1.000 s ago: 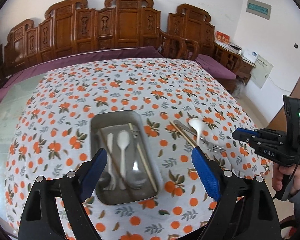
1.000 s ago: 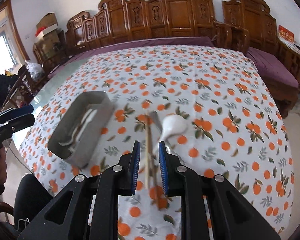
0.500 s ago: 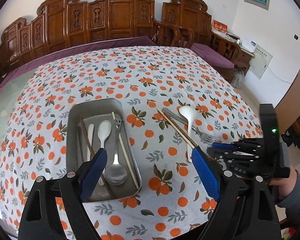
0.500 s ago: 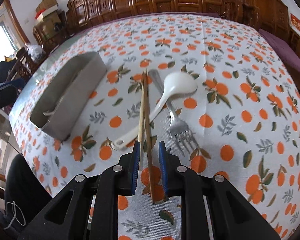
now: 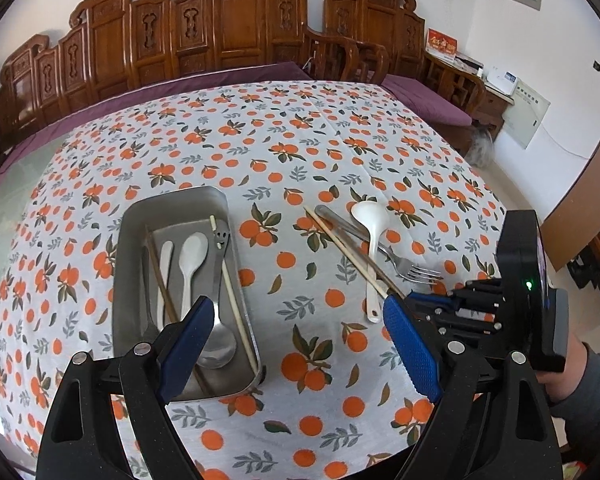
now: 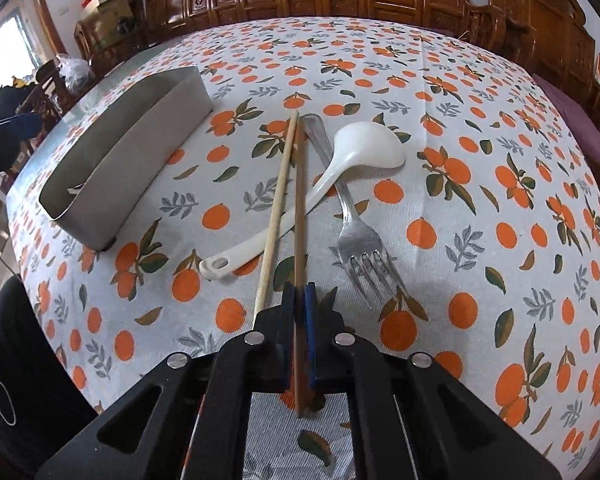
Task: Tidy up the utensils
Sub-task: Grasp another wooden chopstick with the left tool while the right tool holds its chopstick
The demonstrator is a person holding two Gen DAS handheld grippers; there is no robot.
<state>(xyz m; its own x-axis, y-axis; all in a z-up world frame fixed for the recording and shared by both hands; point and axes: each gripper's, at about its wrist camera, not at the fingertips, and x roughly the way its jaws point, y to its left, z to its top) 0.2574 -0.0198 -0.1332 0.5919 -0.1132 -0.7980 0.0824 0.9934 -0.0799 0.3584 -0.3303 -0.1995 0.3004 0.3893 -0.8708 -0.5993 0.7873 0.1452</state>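
Near the table's left edge, the metal tray [image 5: 236, 280] holds spoons and chopsticks, the left gripper [image 5: 300, 344] spread wide above its near end. Rightward lie a pale chopstick [image 6: 274, 224], white spoon [image 6: 340, 168] and fork [image 6: 356, 232]. The right gripper [image 6: 299, 310] pinches the dark chopstick [image 6: 299, 208], seemingly still on the cloth.

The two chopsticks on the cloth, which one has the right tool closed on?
The darker brown chopstick, pinched in the right tool. The paler chopstick lies just left of it, outside the pads.
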